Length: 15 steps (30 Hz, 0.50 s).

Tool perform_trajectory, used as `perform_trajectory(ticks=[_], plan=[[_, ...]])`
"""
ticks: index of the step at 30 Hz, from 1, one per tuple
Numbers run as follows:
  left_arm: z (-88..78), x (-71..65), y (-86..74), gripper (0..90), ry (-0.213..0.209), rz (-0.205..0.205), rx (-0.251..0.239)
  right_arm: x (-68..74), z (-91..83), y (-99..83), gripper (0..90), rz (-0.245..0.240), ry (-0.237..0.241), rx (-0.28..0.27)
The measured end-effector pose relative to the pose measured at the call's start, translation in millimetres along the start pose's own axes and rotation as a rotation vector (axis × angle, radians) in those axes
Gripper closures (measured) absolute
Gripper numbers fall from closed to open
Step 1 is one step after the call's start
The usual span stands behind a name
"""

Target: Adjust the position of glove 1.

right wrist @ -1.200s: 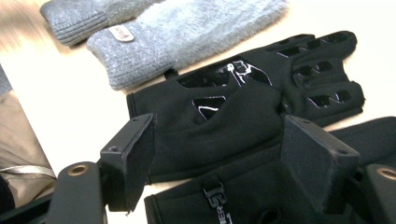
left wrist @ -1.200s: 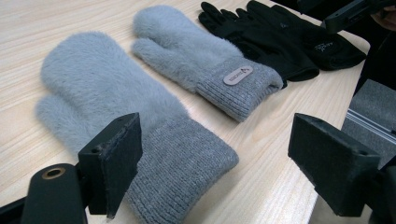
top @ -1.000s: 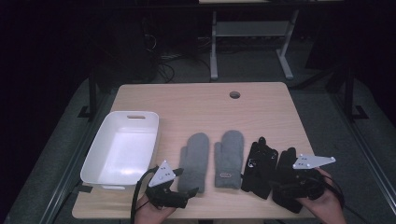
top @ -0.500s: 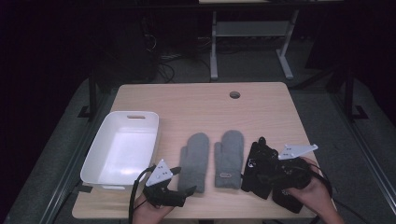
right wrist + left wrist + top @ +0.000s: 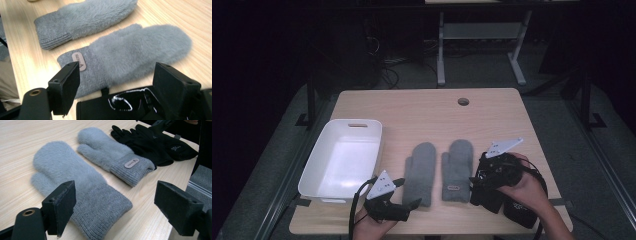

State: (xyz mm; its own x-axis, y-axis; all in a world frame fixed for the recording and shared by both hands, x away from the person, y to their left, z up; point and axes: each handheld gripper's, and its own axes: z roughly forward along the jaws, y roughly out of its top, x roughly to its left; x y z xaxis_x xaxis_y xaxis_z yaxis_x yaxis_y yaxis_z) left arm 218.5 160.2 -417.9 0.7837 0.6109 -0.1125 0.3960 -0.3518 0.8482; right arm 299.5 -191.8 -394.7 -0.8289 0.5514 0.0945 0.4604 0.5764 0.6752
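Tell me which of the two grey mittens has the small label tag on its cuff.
The right grey mitten, lying next to the black gloves, carries the small label on its ribbed cuff. The left grey mitten has a plain cuff.

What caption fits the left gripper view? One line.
Open left gripper poised over the near grey mitten's cuff, black gloves beyond.

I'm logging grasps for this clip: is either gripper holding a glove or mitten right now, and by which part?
Nothing is held. The left gripper stands open over one grey mitten's cuff; the right gripper stands open above the black glove.
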Motion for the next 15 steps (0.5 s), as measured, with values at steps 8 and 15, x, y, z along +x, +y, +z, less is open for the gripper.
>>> perform_trajectory(ticks=[8,15], plan=[[0.0,0.1,-0.1,17.6,-0.001,-0.001,0.001,-2.7,15.0,15.3,21.6,-0.018,0.016,0.032],[0.0,0.0,-0.1,17.6,-0.002,-0.004,0.000,-4.3,26.1,25.3,21.7,-0.027,0.020,0.053]])
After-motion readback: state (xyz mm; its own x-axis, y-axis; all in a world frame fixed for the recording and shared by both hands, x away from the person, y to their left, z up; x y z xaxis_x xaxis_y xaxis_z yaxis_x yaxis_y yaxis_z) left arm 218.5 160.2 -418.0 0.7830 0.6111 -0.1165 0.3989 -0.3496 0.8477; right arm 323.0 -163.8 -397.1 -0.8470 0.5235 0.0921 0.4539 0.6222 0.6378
